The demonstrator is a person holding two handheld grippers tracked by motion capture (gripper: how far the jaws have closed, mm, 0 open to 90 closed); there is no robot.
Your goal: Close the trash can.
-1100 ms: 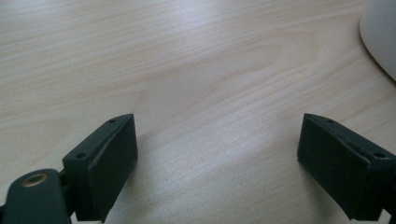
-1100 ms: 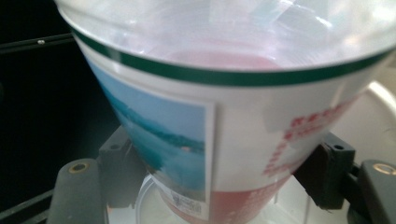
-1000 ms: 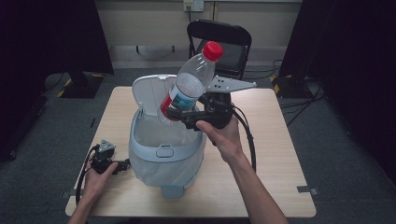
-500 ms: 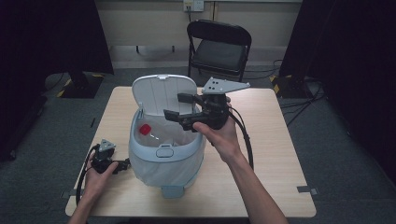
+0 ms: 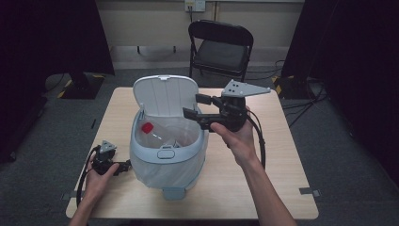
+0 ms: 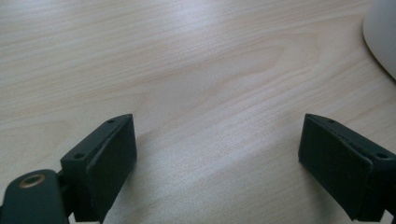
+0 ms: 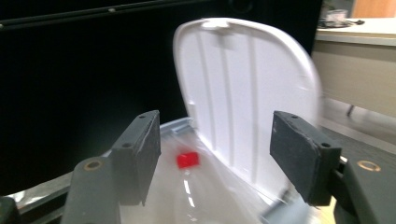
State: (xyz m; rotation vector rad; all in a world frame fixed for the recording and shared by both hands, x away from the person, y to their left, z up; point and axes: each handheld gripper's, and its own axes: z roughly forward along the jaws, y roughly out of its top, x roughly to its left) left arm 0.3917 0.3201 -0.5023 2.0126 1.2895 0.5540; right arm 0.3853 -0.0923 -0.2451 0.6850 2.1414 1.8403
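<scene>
A pale blue plastic pedal bin (image 5: 167, 165) with a white liner stands near the middle of the light wooden counter (image 5: 277, 174), a little toward its left and front edges, its white lid (image 5: 165, 96) raised upright at the back. Inside lies a clear plastic bottle with a red cap (image 5: 160, 134), tilted, the cap toward the bin's left wall.

The right gripper (image 5: 193, 106) hangs over the bin's right rim, pointing left across the opening. Its fingers (image 7: 140, 151) are released and have just been closing a little; nothing sits between them, and the bottle (image 7: 196, 186) lies below, apart from the pads.

The left gripper (image 5: 128, 165) rests on the counter near its front left corner, just beside the bin's base. Its fingers (image 6: 109, 163) stand wide apart over bare wood, grasping nothing.

A black folding chair (image 5: 221, 47) stands behind the counter's far edge.
</scene>
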